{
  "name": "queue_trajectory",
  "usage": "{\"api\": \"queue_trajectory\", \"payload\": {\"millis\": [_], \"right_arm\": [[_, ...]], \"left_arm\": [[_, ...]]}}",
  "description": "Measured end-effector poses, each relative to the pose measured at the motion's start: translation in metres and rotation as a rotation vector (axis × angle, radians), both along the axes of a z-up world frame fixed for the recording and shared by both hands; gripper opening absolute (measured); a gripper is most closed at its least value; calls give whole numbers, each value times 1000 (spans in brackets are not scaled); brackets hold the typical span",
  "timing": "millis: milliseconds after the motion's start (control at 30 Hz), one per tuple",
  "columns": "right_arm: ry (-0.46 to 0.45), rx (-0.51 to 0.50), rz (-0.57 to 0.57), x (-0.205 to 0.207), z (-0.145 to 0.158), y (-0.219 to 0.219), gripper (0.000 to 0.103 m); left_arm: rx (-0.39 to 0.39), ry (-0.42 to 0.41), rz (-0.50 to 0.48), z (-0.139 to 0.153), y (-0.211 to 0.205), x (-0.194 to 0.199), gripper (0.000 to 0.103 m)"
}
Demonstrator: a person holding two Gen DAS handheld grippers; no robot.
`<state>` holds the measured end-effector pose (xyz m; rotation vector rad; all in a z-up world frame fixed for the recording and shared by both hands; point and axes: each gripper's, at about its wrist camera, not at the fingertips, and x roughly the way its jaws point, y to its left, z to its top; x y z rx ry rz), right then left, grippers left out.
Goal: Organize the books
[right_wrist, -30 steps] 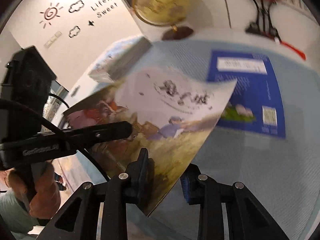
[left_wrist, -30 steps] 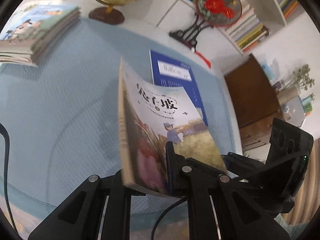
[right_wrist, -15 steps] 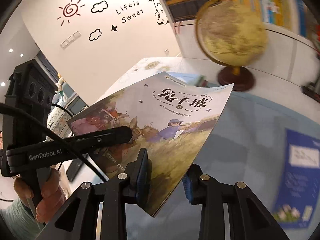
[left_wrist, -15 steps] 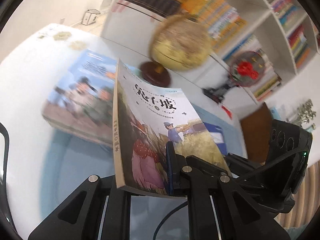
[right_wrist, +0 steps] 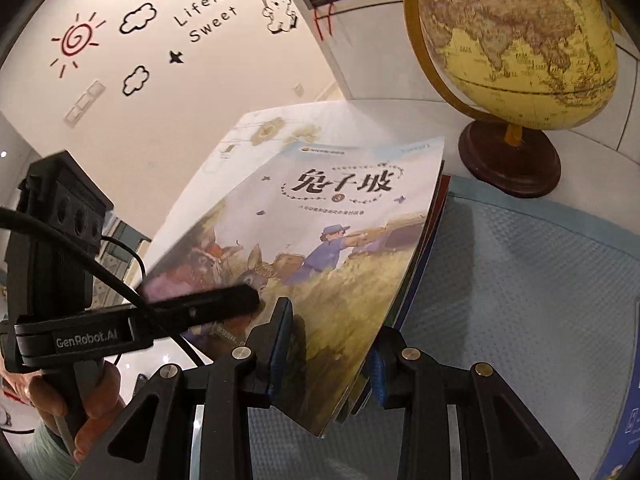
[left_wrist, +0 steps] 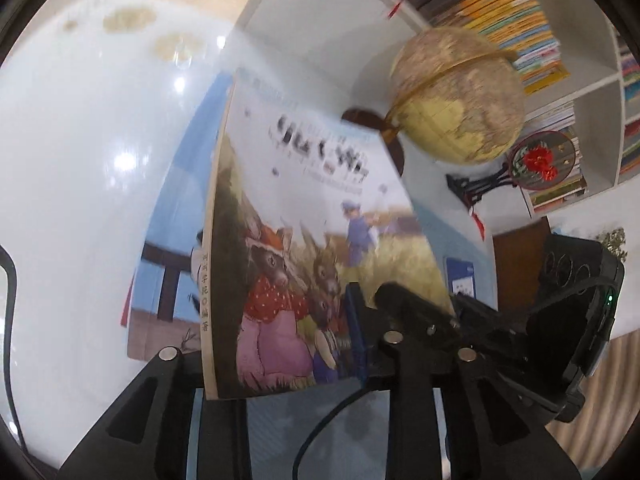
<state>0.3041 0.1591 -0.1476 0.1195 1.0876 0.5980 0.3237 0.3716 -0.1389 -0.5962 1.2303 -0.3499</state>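
A white bookcase (left_wrist: 592, 92) packed with colourful spines rises far ahead of the left gripper, and a cream wall with sun and cloud decals (right_wrist: 132, 20) stands ahead and left of the right gripper. Below both lies a glossy white table (left_wrist: 80, 160) partly covered by a pale blue textured mat (right_wrist: 520, 280).

A yellowed globe (right_wrist: 512, 36) on a dark round base stands ahead and right of the right gripper, just past the stack of books (right_wrist: 428, 248).

The picture book (right_wrist: 304, 264), its cover showing rabbits in a wheat field, lies over that stack, directly ahead of both grippers. The left gripper (left_wrist: 280, 344) has the book's near spine edge between its fingers, and its jaws are opening; whether the pads press the cover I cannot tell. The right gripper (right_wrist: 328, 344) straddles the book's near corner, its blue pads (right_wrist: 282, 344) seeming to rest against the cover.

A blue book (left_wrist: 460, 276) lies flat on the mat, ahead and right of the left gripper. A hand (right_wrist: 76, 400) grips the left gripper's handle.
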Motion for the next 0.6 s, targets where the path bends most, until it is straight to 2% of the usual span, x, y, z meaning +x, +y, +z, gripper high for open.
{"api": "queue_trajectory", "payload": {"millis": [67, 267, 400, 500, 600], "right_arm": [[25, -16, -6, 3, -7, 3, 33], [66, -35, -11, 8, -22, 8, 33], [58, -47, -4, 4, -23, 10, 38], [68, -52, 9, 2, -23, 11, 42], [76, -57, 18, -2, -22, 7, 42]], "left_arm": [[-28, 40, -7, -10, 6, -6, 25], [-26, 71, -8, -17, 18, -21, 24], [-13, 77, 6, -16, 21, -27, 24], [-7, 93, 54, -16, 29, -35, 25], [65, 86, 109, -11, 41, -51, 25]]}}
